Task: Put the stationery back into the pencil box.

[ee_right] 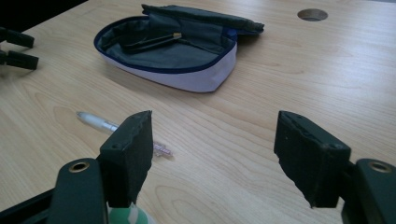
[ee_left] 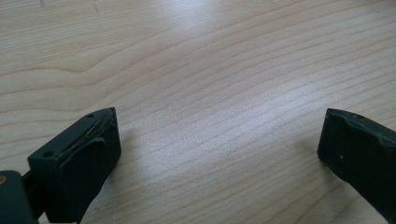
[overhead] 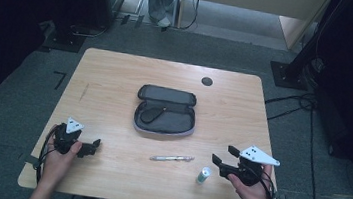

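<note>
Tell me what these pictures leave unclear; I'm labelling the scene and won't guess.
- Small bottle: too small in the high view to read; in the right gripper view the frame's bottom edge and the jaw cut it off.
- Pen: right gripper view, one end behind the jaw.
- Dark thing in the open case: too dim in the high view to identify; in the right gripper view its shape stays unclear.

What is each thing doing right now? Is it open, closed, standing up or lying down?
Case: open, lid flipped back, a dark pen inside.
Pen: lying flat on the table.
Small bottle: standing upright.
Left gripper: open, empty.
Right gripper: open, empty.
</note>
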`<state>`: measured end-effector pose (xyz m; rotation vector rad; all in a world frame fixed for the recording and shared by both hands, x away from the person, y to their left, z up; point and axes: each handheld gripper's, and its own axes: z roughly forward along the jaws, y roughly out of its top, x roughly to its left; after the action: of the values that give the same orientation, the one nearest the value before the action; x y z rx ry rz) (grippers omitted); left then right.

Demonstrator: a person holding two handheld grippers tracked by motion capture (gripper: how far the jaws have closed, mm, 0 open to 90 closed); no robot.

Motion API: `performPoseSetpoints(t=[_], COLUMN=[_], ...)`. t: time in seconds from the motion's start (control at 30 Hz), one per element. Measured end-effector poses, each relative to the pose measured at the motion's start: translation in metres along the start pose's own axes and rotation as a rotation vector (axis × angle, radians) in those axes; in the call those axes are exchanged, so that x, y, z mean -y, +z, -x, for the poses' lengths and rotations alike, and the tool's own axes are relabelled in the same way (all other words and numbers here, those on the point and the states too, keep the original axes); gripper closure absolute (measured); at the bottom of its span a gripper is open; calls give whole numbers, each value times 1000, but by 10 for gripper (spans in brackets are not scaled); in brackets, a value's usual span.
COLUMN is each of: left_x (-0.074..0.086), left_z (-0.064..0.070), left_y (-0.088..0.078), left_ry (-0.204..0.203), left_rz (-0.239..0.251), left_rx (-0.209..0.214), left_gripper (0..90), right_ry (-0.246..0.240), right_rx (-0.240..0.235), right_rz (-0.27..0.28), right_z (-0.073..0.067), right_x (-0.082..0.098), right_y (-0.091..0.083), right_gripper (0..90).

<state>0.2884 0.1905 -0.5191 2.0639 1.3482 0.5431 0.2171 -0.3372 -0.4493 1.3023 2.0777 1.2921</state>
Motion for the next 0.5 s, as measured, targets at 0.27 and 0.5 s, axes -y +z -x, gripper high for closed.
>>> performPoseSetpoints(t=[0.27, 0.5], left_x=[0, 0], left_z=[0, 0], left_y=[0, 0], left_ry=[0, 0], left_rz=[0, 0], left_rx=[0, 0], left_gripper=[0, 0], right_ry=[-24, -60], right_rx=[-76, -84], right_rz=[27, 11], right_z=[-6, -19], right_x=[1, 3], right_y=[-9, -15], right_gripper=[345, 398])
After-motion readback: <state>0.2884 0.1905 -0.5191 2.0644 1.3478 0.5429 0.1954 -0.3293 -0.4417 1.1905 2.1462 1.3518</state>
